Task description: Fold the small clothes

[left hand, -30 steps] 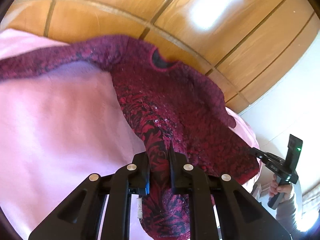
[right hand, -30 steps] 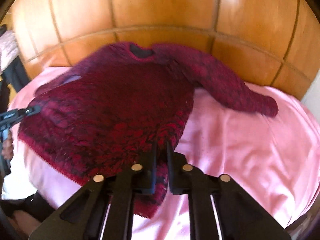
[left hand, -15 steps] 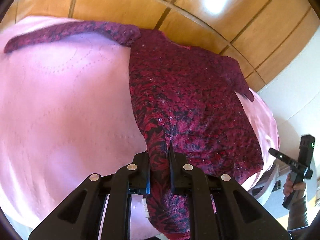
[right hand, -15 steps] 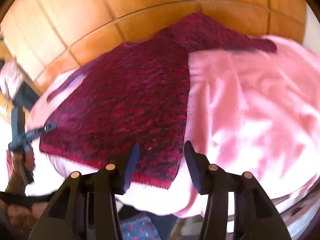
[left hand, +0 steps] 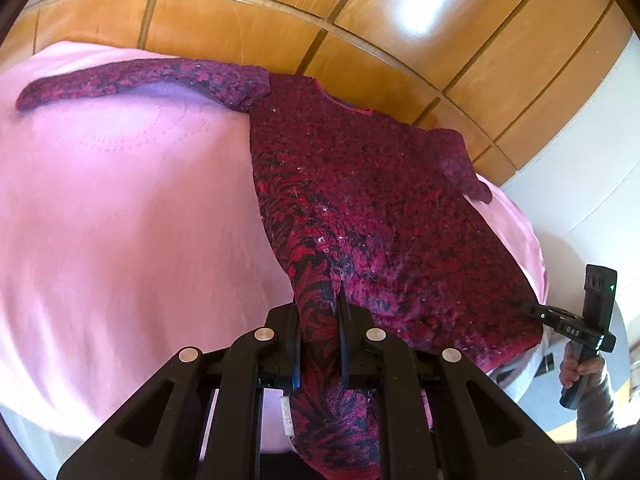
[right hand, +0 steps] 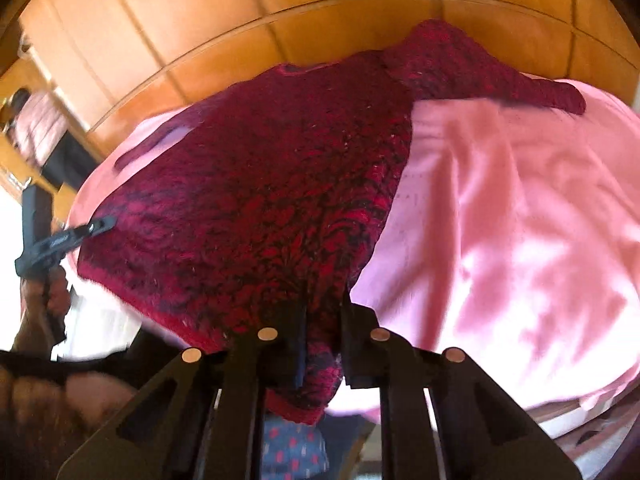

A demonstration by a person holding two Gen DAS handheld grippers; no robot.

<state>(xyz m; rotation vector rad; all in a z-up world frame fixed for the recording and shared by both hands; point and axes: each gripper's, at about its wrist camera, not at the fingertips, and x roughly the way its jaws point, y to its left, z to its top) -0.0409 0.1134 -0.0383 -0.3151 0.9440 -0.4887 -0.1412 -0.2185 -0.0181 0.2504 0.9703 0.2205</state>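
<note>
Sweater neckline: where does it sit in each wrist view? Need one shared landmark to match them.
Left wrist view: the sweater neckline is upper centre, just right of the long sleeve stretched to the left.
Right wrist view: the sweater neckline is upper centre-left, left of the sleeve running right.
Shared landmark: the wooden panel wall directly behind the neckline.

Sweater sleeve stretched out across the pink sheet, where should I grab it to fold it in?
Pinch the cuff, coming in from the pink sheet beyond it. The sleeve lies flat and straight, pointing away from the body, so its tip is free.
</note>
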